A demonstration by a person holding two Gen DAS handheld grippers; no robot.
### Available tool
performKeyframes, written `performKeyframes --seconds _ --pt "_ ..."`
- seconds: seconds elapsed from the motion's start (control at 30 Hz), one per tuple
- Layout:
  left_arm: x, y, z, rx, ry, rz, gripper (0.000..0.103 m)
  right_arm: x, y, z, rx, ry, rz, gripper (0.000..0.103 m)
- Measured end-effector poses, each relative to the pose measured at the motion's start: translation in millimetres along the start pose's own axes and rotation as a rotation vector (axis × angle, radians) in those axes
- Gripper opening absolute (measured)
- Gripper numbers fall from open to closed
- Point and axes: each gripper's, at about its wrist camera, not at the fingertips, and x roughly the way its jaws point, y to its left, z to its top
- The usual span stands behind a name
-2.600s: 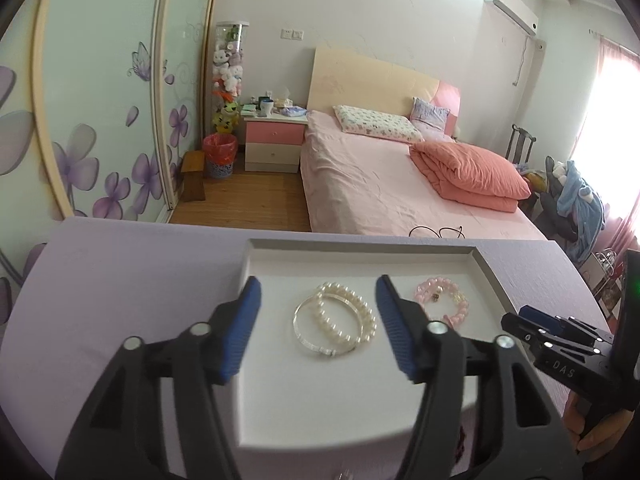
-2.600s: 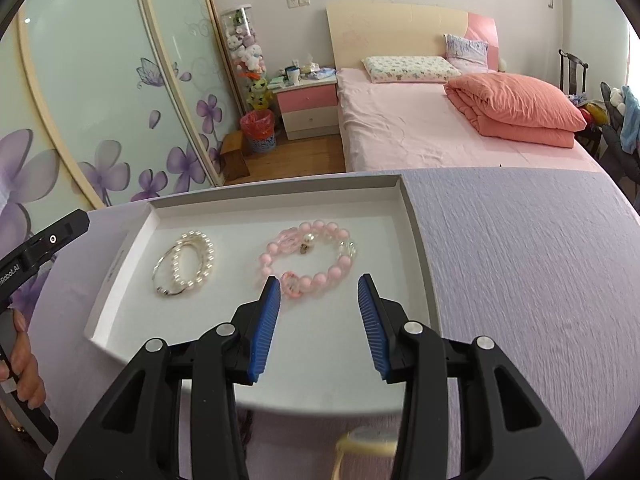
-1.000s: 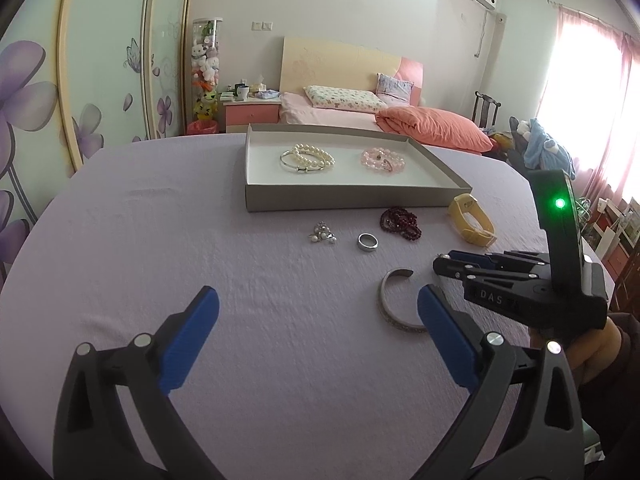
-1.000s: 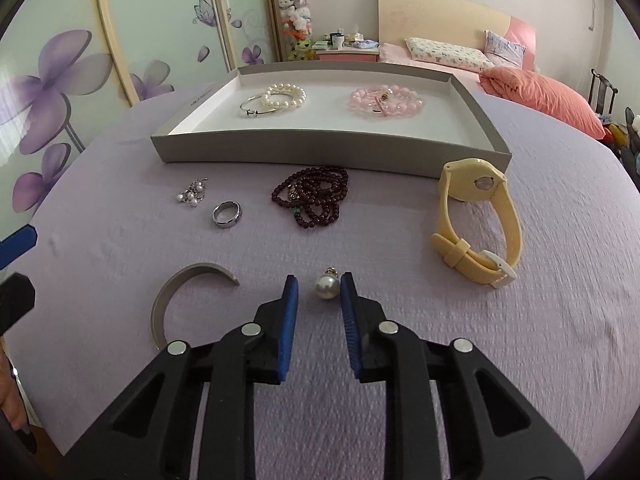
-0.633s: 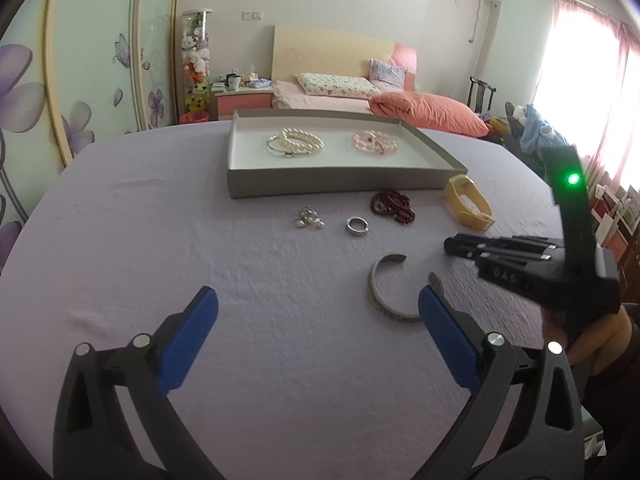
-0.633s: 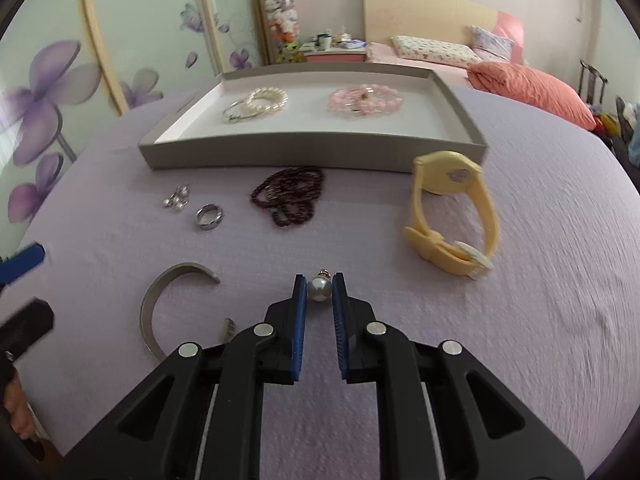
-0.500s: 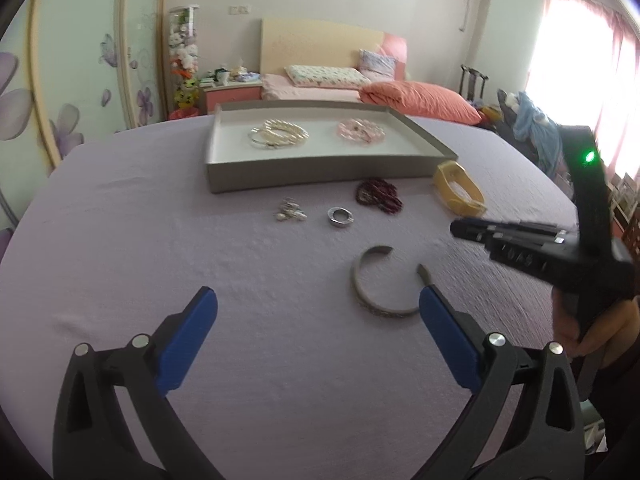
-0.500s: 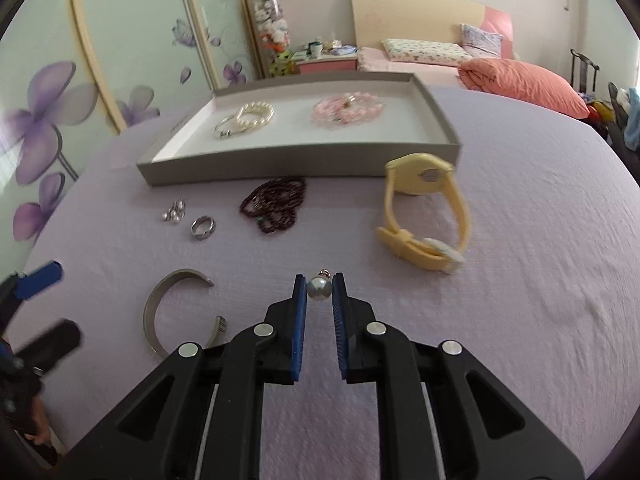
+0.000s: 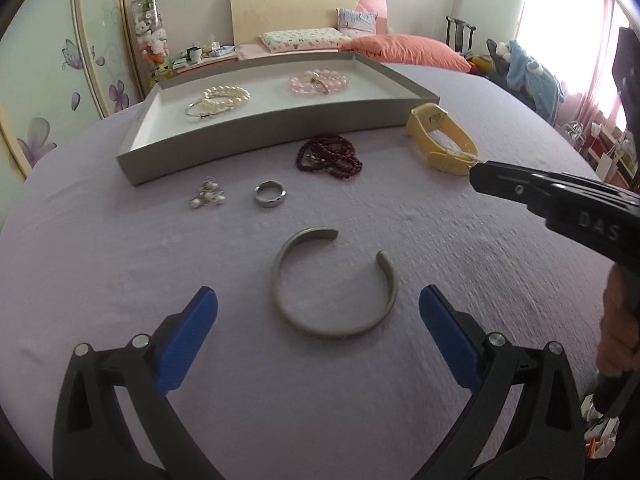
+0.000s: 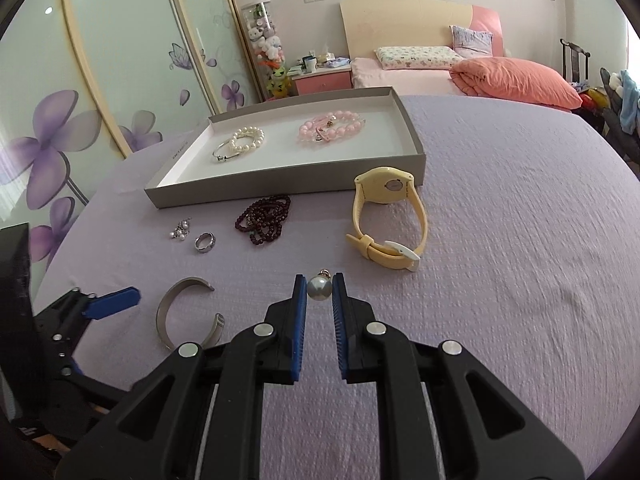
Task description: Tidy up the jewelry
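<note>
My right gripper (image 10: 319, 289) is shut on a pearl pendant (image 10: 319, 287) and holds it just above the purple tablecloth. My left gripper (image 9: 318, 320) is wide open, its blue pads on either side of a silver cuff bangle (image 9: 334, 282), not touching it. The bangle also shows in the right wrist view (image 10: 188, 312). A grey tray (image 9: 260, 128) holds a pearl bracelet (image 9: 220, 99) and a pink bead bracelet (image 9: 319, 81). In front of it lie a pearl earring cluster (image 9: 207, 196), a silver ring (image 9: 269, 194), dark red beads (image 9: 329, 157) and a yellow watch (image 9: 442, 144).
The table is round with a purple cloth (image 10: 520, 240). The right gripper's body (image 9: 560, 200) reaches in from the right in the left wrist view. A pink bed (image 10: 460, 68), nightstand and flowered wardrobe doors stand behind the table.
Both grippers pulled back from the tray. My right gripper closed on the pearl pendant and lifted it. My left gripper moved forward so the silver bangle lies between its open fingers.
</note>
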Motion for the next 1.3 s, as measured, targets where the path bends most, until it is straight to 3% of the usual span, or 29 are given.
performKeyframes --seconds 0.33,0.4,0.53,0.77,1.03,1.3 --pt "17.4 -7.5 11.5 -0.003 0.034 0.015 0.098 -4.6 -5.8 1.5 0.008 -0.003 -0.001 0.013" --pt "17.0 -9.0 10.8 0.007 0.032 0.036 0.092 -5.2 -5.8 1.0 0.005 -0.004 -0.001 0.013" --pt "12.0 -6.6 11.0 0.011 0.007 0.028 0.066 -4.5 -2.7 0.2 0.004 -0.002 0.004 0.013" --pt "5.5 26.1 8.5 -0.072 0.008 0.036 0.066 -5.4 4.0 -0.8 -0.015 -0.001 0.019 0.013" --pt "-19.3 72.2 2.0 -0.146 -0.035 0.112 0.066 2.2 19.1 -1.1 -0.041 0.012 0.037 0.013" --pt "-27.0 87.9 -2.7 -0.187 -0.042 0.127 0.066 7.7 30.6 -3.7 -0.071 0.028 0.041 0.013"
